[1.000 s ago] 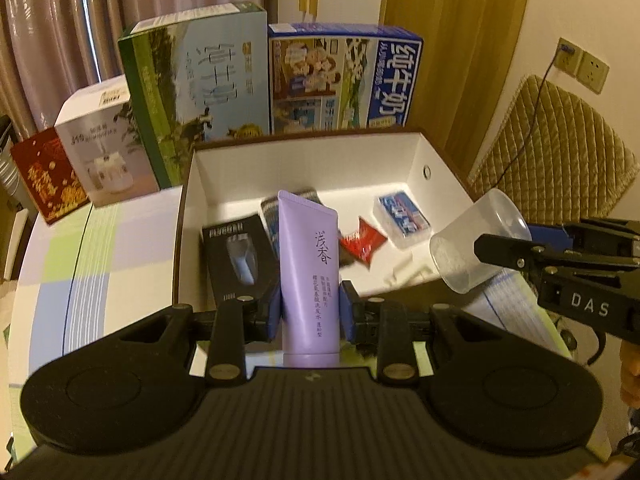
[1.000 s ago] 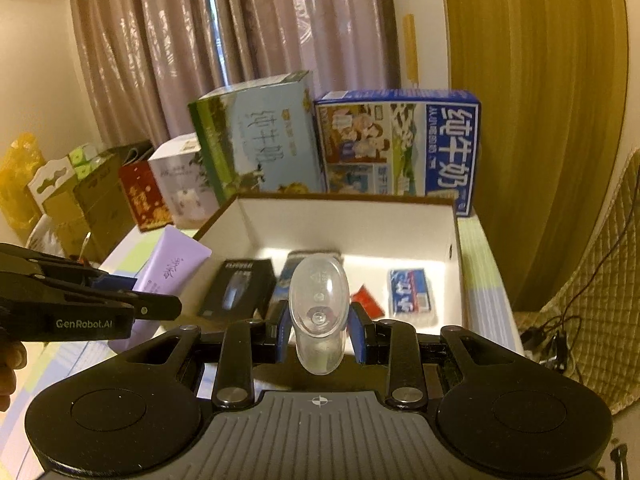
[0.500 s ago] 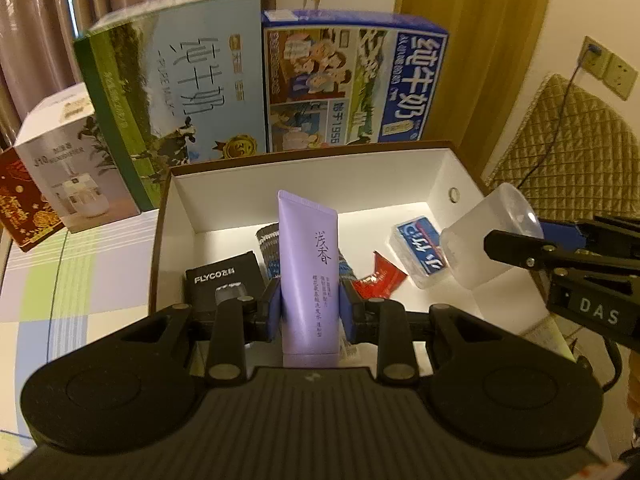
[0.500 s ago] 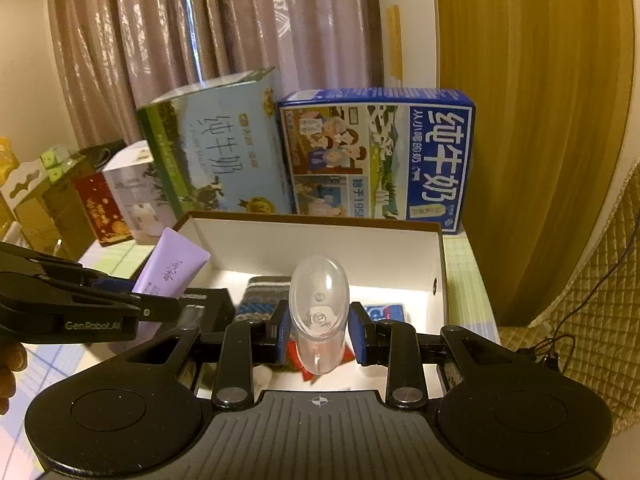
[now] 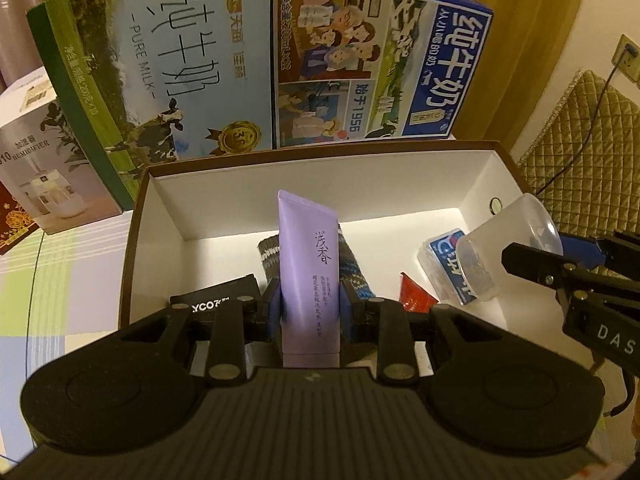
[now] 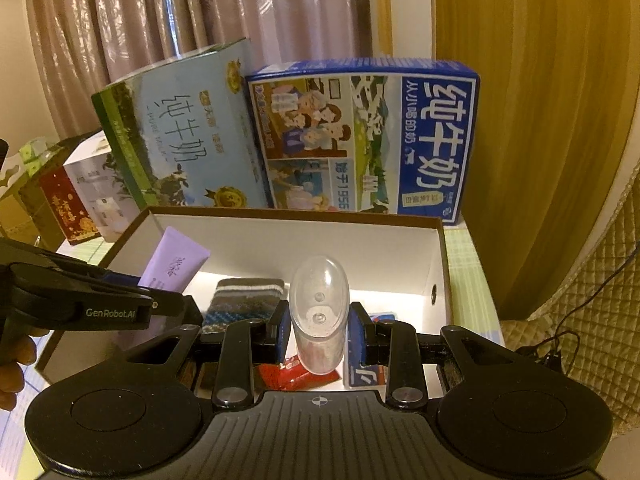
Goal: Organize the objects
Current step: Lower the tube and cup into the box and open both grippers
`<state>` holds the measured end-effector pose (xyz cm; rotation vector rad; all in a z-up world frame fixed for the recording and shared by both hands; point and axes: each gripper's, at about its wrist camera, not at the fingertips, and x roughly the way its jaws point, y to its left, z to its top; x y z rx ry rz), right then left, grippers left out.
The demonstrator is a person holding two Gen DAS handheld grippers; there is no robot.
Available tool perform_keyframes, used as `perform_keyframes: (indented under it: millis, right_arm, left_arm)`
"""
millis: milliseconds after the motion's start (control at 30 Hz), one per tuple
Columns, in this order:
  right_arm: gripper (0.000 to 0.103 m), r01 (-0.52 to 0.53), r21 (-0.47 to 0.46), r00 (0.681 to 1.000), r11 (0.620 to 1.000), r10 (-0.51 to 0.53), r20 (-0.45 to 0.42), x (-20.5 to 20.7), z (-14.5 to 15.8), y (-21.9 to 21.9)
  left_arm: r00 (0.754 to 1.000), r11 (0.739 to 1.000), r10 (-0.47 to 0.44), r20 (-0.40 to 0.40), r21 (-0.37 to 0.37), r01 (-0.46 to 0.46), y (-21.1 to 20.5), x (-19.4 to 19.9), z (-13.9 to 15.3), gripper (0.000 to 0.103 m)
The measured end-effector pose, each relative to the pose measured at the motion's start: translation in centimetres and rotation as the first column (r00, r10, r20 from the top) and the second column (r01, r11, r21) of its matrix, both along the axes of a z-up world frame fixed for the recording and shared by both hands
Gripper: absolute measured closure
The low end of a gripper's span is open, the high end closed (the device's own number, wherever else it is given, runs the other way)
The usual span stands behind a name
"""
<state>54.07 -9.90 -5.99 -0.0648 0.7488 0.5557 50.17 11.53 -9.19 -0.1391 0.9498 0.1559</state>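
Observation:
My left gripper (image 5: 309, 308) is shut on a purple tube (image 5: 308, 264), held upright over the open white box (image 5: 320, 184). My right gripper (image 6: 319, 330) is shut on a clear plastic cup (image 6: 319, 308), held above the box's right part. In the left wrist view the clear plastic cup (image 5: 508, 248) and the right gripper enter from the right. The purple tube (image 6: 174, 266) and the left gripper show at the left in the right wrist view. Inside the box lie a black carton (image 5: 216, 304), a knitted pouch (image 6: 244, 296), a red packet (image 5: 416, 296) and a blue-and-white pack (image 5: 444, 256).
Two tall milk cartons, green (image 5: 160, 80) and blue (image 5: 380, 72), stand right behind the box. A white humidifier box (image 5: 40, 160) and a red box (image 6: 66, 204) sit at the left on a checked tablecloth (image 5: 60, 272). A quilted chair (image 5: 580, 140) is at the right.
Both grippers have moved forward over the box with their loads; the box and the cartons behind it now loom larger. The grips are unchanged.

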Motion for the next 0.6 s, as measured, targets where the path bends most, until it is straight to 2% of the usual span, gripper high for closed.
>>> perform_keyframes:
  millis: [400,600]
  right_arm:
    - [0.075,0.006,-0.011,1.0,1.0,-0.007,-0.031,2.2,-1.9,0.8]
    - [0.075,0.014,-0.012,0.999,1.0,-0.014,-0.042,2.6,-2.3,0.8]
  left_arm:
    - [0.997,0.997,0.059,-0.051,-0.044,-0.061,2.3,3.0,-2.5,0.078]
    - [0.995,0.996,0.075,-0.071,-0.032,-0.078,2.8,4.0,-3.8,0.078]
